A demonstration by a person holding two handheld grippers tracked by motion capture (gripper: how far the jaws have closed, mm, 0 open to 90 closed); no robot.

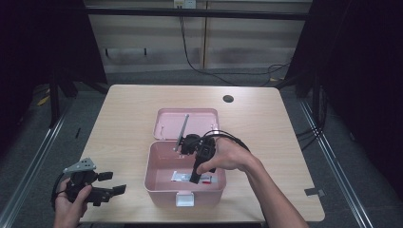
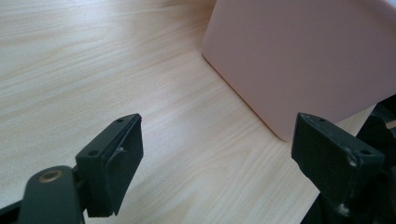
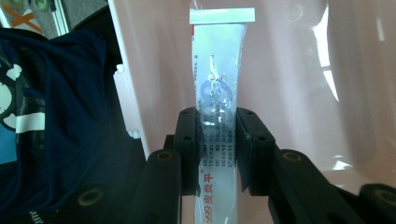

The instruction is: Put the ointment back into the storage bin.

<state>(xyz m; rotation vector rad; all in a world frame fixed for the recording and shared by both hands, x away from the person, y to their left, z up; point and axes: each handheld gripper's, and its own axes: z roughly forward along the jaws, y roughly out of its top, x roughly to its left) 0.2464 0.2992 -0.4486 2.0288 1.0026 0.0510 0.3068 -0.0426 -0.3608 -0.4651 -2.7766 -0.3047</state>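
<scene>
Colours noted
Pink box (image 1: 161, 175) on pale wood-grain surface (image 1: 123, 118); white tube (image 3: 219, 84), blue emblem, red lettering; black gripper (image 3: 218, 140).

You work at a pale wood-grain counter (image 1: 128, 109) with a dark round hole (image 1: 228, 99) near its far edge; an open pink box (image 1: 161, 164) sits mid-counter.

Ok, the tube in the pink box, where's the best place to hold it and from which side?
Across its flat body, near the middle, coming from above through the open top. The tube lies flat in the pink box, so its narrow width fits between the jaws. The right gripper is already shut on it that way, pads on both long edges, short of the crimped end.
</scene>
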